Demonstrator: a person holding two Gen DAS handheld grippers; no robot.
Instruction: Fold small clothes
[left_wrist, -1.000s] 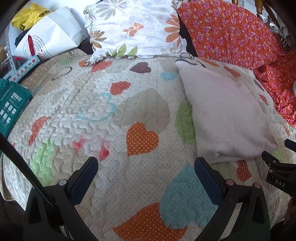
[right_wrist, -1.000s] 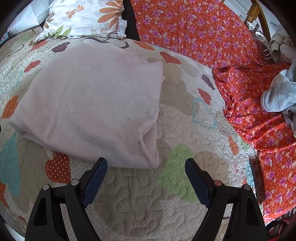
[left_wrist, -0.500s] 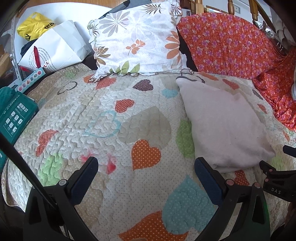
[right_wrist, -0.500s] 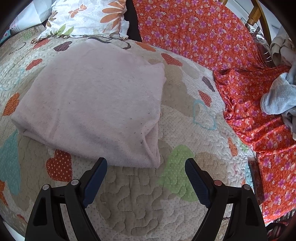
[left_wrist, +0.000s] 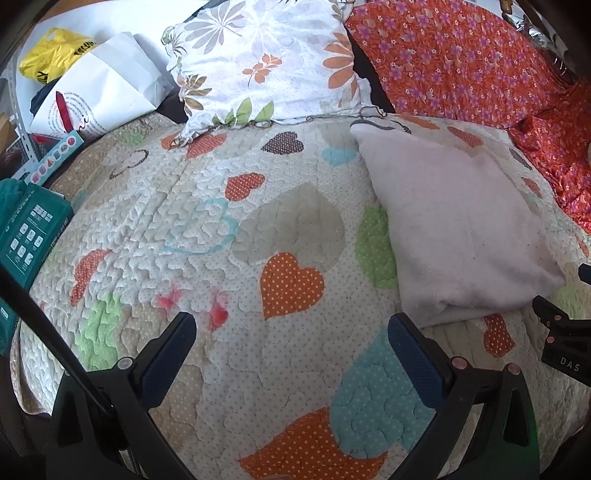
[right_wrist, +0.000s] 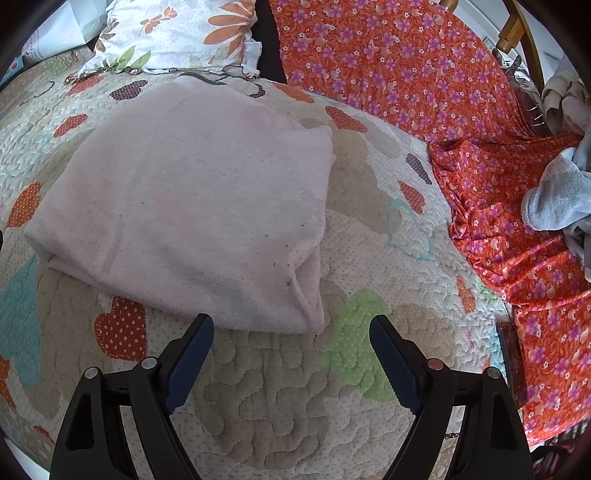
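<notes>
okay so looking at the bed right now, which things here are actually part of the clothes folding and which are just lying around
Part of the job:
- folded pink garment
- grey-blue clothes heap
- left gripper, open
- right gripper, open

Just lying about:
- floral pillow
- orange flowered cloth
- white paper bag
- yellow bag
- teal box

Home bedroom: heart-patterned quilt (left_wrist: 288, 229), floral pillow (left_wrist: 266, 62).

Left wrist view: more of the floral pillow (left_wrist: 266, 62), white paper bag (left_wrist: 107, 92) and yellow bag (left_wrist: 51, 59) is taken in than 1 s ago, slightly less than 0.5 s ago; the folded pink garment (left_wrist: 454, 229) is shown lower in frame than at first.

Right wrist view: the folded pink garment (right_wrist: 195, 195) is set marginally lower and nearer the right gripper (right_wrist: 291, 354) than 1 s ago.
</notes>
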